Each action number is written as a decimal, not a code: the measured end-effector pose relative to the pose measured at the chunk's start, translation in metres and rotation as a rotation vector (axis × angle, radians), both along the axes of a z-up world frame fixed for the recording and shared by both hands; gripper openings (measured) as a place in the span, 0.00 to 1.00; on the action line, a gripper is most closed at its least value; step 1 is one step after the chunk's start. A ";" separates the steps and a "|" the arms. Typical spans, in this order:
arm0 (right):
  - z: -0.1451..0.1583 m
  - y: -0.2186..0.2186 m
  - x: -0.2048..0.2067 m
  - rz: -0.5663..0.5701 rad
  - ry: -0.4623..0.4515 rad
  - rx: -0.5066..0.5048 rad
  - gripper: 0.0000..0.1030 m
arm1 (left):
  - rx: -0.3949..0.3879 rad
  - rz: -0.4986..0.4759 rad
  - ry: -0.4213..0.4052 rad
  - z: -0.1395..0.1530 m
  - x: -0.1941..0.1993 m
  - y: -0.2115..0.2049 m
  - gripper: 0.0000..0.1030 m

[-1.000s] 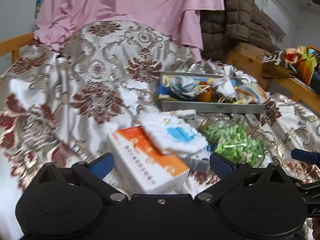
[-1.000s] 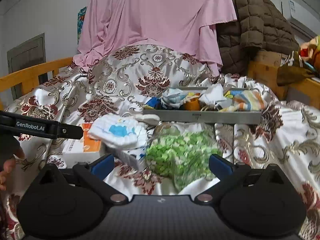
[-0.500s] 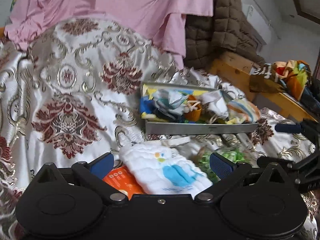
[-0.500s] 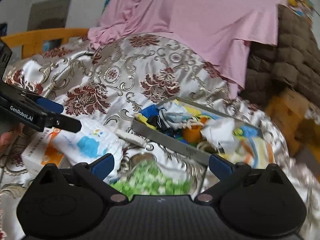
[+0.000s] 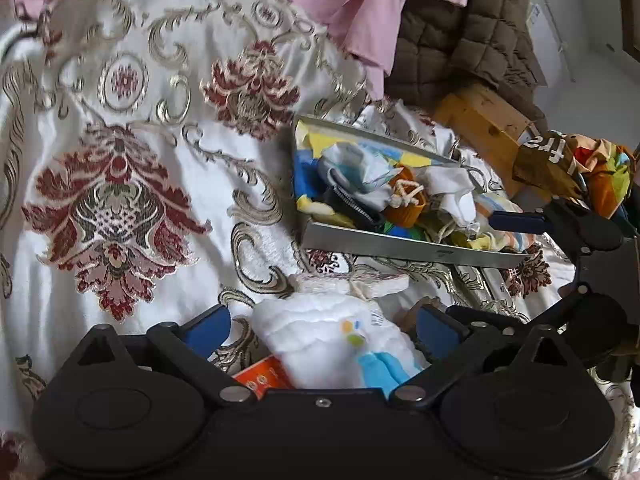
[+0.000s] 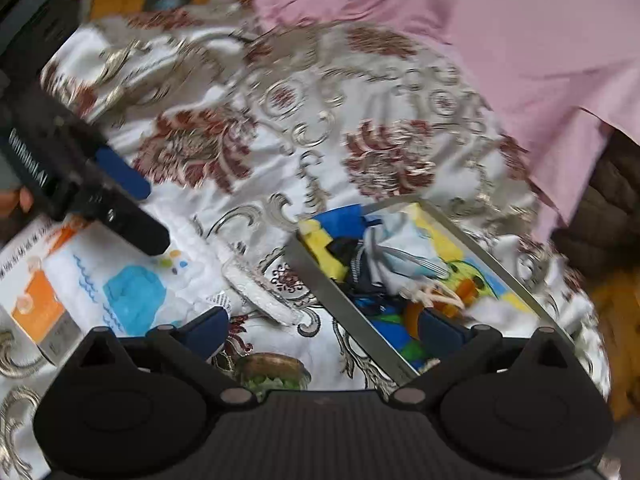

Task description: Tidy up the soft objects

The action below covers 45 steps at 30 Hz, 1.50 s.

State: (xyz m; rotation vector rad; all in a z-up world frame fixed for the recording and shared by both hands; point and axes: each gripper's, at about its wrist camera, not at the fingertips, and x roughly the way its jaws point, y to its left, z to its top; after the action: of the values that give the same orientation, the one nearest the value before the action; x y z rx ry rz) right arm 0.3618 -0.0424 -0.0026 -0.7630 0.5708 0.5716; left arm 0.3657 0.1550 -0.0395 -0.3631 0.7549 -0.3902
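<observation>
A folded white cloth (image 5: 320, 332) with a blue print lies on an orange-and-white box (image 5: 262, 376) on the bedspread. My left gripper (image 5: 320, 330) is open, with the cloth between its blue pads; contact is unclear. In the right wrist view its fingers (image 6: 120, 176) hang over that cloth (image 6: 132, 284). A grey tray (image 5: 400, 246) holds several crumpled cloths and an orange knitted piece (image 5: 406, 204). My right gripper (image 6: 322, 330) is open and empty, tilted over the tray's near corner (image 6: 344, 300) and a jar of green bits (image 6: 272, 372).
A small wrapped white packet (image 6: 256, 288) lies between the cloth and the tray. A pink sheet (image 6: 520, 40) and a brown quilt (image 5: 460, 52) are heaped behind. A wooden bed frame (image 5: 484, 120) runs at the right, with colourful fabric (image 5: 592, 168) on it.
Both grippers moved forward and lower. The left one closed in on the white cloth, which now sits between its pads. The right one swung from the green jar toward the tray.
</observation>
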 end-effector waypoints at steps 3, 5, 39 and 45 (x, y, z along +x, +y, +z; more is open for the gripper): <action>-0.006 0.010 0.006 0.040 0.004 -0.053 0.99 | -0.013 -0.015 0.038 -0.005 0.008 0.004 0.93; -0.010 0.016 0.011 0.065 0.008 -0.082 0.99 | -0.016 -0.023 0.059 -0.007 0.012 0.006 0.91; -0.051 0.080 0.064 0.246 0.063 -0.302 0.32 | -0.127 -0.120 0.080 -0.009 0.016 0.010 0.47; -0.047 0.077 0.067 0.218 0.084 -0.271 0.26 | -0.126 -0.180 0.075 -0.009 0.013 0.002 0.47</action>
State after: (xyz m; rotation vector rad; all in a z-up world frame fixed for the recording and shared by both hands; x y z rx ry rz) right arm 0.4293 0.0349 -0.0498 -1.0698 0.6554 0.7387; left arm 0.3789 0.1567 -0.0481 -0.4313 0.8413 -0.5985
